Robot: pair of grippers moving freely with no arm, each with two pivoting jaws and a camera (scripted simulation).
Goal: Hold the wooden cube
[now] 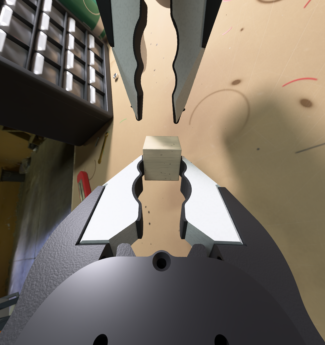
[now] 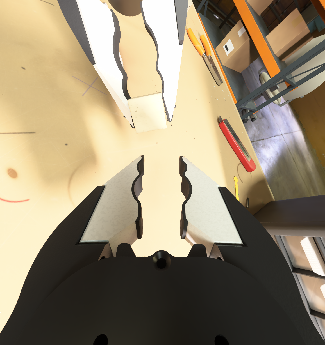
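The cube (image 1: pixel 161 164) sat between the fingertips of the left gripper (image 1: pixel 161 166), over the bench (image 1: pixel 251 168) near its middle. Both tips pressed flat against opposite faces of the cube, with no gap visible on either side, so the left gripper was closed on it. The far half of the cube stood out beyond the tips. In my judgement the grip was taken at the tips to leave that far half free for the other gripper. Whether the cube rested on the bench or was lifted clear could not be told from either view.

The right gripper (image 2: pixel 161 158) faced the left one head-on, tip to tip, and lay near the cube without touching it. Its fingers were parted to about the cube's width and held nothing. In my judgement this facing line-up was set so it could close on the free half.

To the bench's side lay a red knife (image 2: pixel 236 145), a yellow pin (image 2: pixel 236 186) and orange-handled pliers (image 2: pixel 204 48), all well apart from the cube. A drawer cabinet (image 1: pixel 45 56) stood at the left in the left wrist view.
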